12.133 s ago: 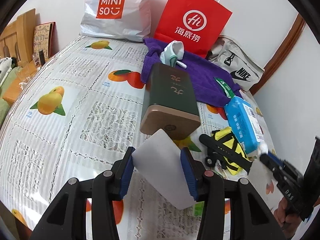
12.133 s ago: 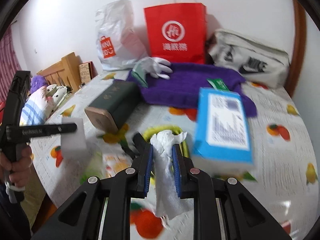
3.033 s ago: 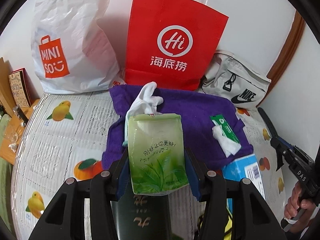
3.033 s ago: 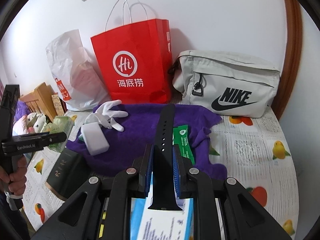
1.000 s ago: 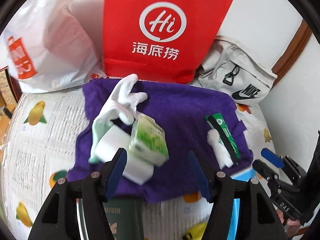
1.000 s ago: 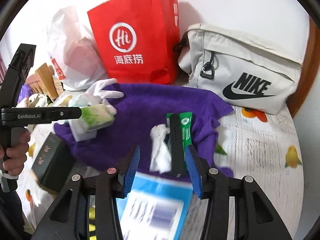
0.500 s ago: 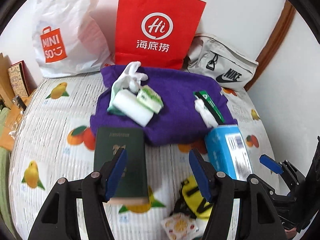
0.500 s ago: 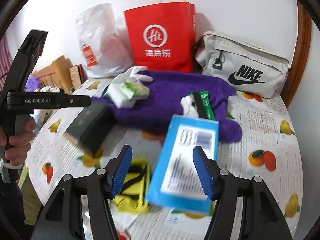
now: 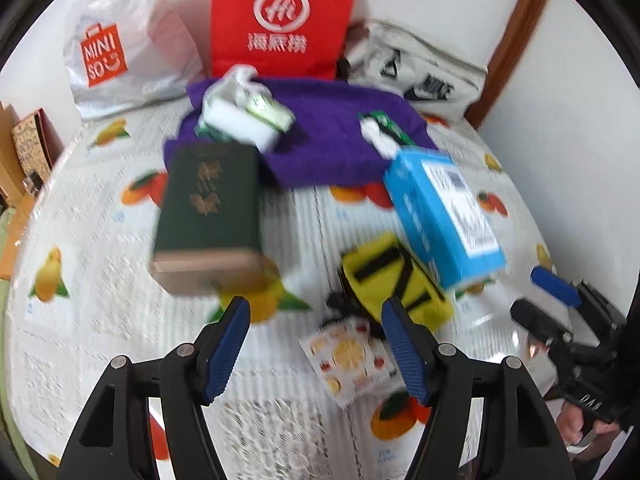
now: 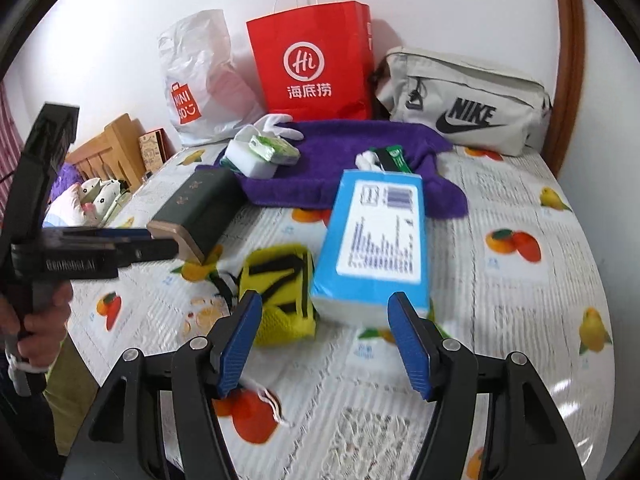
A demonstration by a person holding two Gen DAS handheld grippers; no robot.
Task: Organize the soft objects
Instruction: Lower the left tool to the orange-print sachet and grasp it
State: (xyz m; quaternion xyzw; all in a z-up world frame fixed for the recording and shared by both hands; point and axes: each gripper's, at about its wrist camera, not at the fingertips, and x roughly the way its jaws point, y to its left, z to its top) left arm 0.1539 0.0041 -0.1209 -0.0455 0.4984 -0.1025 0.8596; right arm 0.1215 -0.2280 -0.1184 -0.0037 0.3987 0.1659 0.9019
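Note:
A purple towel (image 9: 328,144) (image 10: 360,148) lies at the back of the table. On it rest a white sponge (image 9: 236,124) (image 10: 248,160), a green tissue pack (image 9: 268,110) (image 10: 274,148), a white glove (image 10: 276,124), a crumpled tissue (image 10: 366,159) and a black strap on a green packet (image 10: 394,158). A yellow mesh pouch (image 9: 394,280) (image 10: 280,288) and a blue wipes pack (image 9: 444,216) (image 10: 376,240) lie nearer. My left gripper (image 9: 316,344) is open and empty above a fruit-print sachet (image 9: 352,358). My right gripper (image 10: 326,344) is open and empty before the pouch and wipes.
A dark green box (image 9: 208,216) (image 10: 196,208) lies left of centre. A red paper bag (image 9: 280,16) (image 10: 312,64), a white Miniso bag (image 9: 120,44) and a grey Nike bag (image 10: 468,104) stand against the wall. The fruit-print tablecloth (image 10: 520,280) covers the table.
Both grippers have let go of their items on the towel, opened wide and pulled back toward the near side of the table.

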